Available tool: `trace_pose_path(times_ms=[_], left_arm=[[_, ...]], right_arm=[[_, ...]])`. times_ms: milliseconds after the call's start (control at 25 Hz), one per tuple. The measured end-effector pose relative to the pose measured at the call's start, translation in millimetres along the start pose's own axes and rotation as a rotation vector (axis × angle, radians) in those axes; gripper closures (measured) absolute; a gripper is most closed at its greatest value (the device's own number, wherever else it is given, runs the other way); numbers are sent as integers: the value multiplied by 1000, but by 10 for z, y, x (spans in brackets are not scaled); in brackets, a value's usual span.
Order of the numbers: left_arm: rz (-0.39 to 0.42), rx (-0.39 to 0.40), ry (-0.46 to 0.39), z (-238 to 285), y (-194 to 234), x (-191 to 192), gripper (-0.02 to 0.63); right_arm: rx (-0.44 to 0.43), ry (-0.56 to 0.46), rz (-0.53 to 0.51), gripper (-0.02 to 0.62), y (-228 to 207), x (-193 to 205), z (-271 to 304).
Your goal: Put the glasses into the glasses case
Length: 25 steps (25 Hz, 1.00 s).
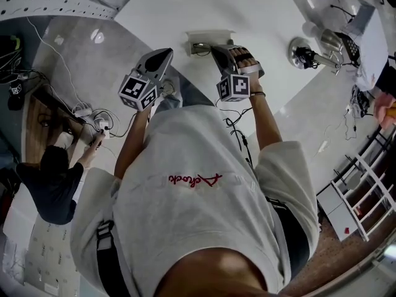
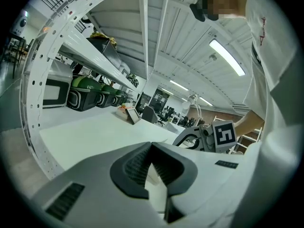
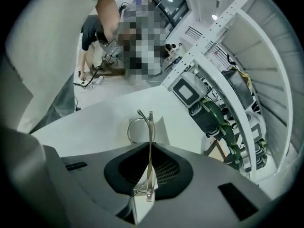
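White surface [image 1: 260,11]: broad open room beyond glasses case [image 1: 207,41], which lies near its front edge. Right claw [image 3: 149,148] clamps wire-rimmed glasses [image 3: 150,125] above surface, just short of case; case contents unclear. Left claw [image 2: 151,145] closed, empty, alongside.

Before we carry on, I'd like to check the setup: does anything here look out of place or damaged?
Nothing looks spilled or broken. The only oddity: the glasses are pinched edge-on in the right gripper, its jaws shut on them, and they poke past the tips, with the white case lying beyond.
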<state>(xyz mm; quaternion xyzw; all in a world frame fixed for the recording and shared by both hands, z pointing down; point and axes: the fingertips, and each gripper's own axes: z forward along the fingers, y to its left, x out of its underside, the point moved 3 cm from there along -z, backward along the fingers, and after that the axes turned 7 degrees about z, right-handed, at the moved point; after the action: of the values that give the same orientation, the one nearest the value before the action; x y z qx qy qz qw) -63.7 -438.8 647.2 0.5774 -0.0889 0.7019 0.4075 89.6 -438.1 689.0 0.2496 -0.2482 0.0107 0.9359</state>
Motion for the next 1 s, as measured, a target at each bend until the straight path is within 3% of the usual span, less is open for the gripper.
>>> trace_pose_path(times_ms=[320,1000], left_arm=[[-4,-17,1,-68,35,16,604],[-11,-32,11,-75,62,29,604]], right_arm=[[23,-8,11,578,-213,35,170],[-123,19,50,577,-30,209,421]])
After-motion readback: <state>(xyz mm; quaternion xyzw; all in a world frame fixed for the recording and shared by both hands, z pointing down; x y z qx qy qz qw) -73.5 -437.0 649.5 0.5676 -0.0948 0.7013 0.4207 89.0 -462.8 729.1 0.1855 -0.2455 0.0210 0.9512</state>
